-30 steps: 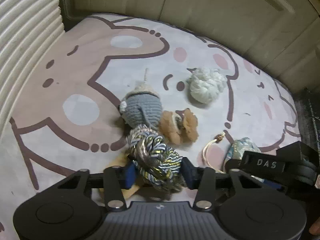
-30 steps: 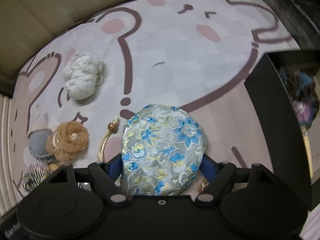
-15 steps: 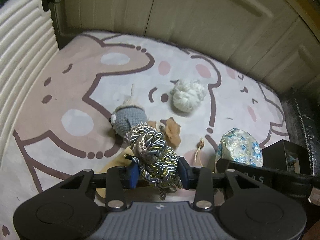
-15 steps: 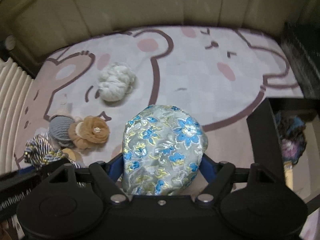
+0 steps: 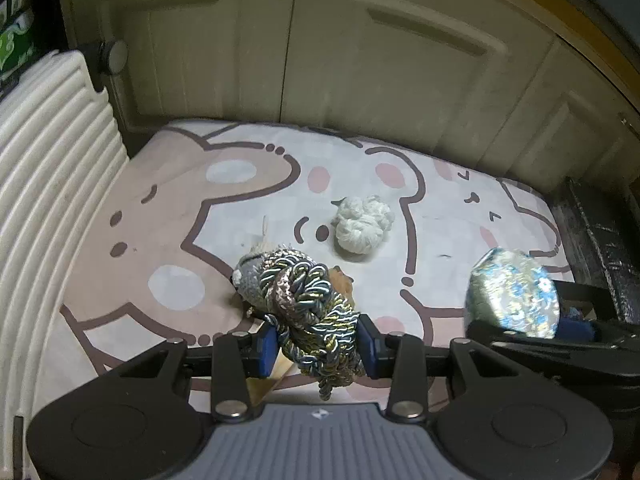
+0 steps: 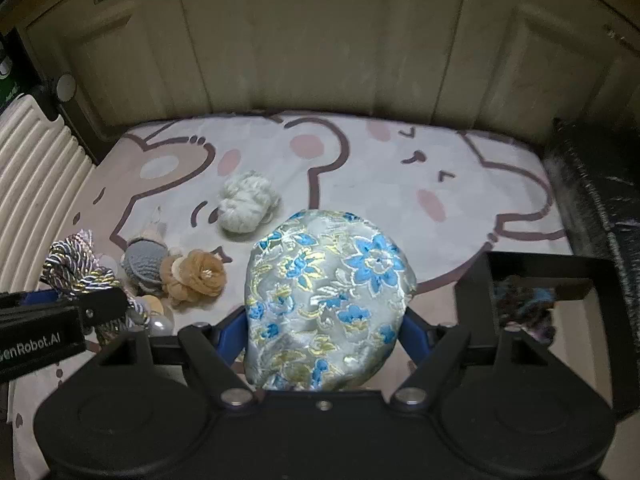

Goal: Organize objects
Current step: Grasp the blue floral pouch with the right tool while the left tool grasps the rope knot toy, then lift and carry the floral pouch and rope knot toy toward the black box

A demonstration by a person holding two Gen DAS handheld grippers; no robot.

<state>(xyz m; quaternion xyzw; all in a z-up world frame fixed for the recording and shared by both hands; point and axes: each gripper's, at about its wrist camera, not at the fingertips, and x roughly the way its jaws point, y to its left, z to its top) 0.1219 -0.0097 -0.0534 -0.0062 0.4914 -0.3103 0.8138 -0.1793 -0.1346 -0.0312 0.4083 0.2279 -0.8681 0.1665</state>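
Note:
My left gripper (image 5: 318,348) is shut on a knotted rope bundle (image 5: 312,304) of grey, silver and gold cord, held above the mat. My right gripper (image 6: 324,340) is shut on a floral brocade pouch (image 6: 326,296), silver with blue flowers, also lifted; it shows in the left wrist view (image 5: 514,292). On the mat lie a white yarn ball (image 6: 246,206), a grey crocheted toy (image 6: 144,266) and a tan fabric flower (image 6: 198,276). The rope bundle appears at the left in the right wrist view (image 6: 76,268).
A bear-print mat (image 5: 240,208) covers the floor. A black open box (image 6: 540,280) with a dark blue-purple item inside stands at the right. Cream cabinet doors (image 5: 360,60) run along the back; a white ribbed panel (image 5: 48,168) lines the left; a black edge (image 6: 592,200) lies right.
Both grippers have risen and pulled back from the mat, each carrying its object. The toys on the mat look smaller and farther; more cabinet shows.

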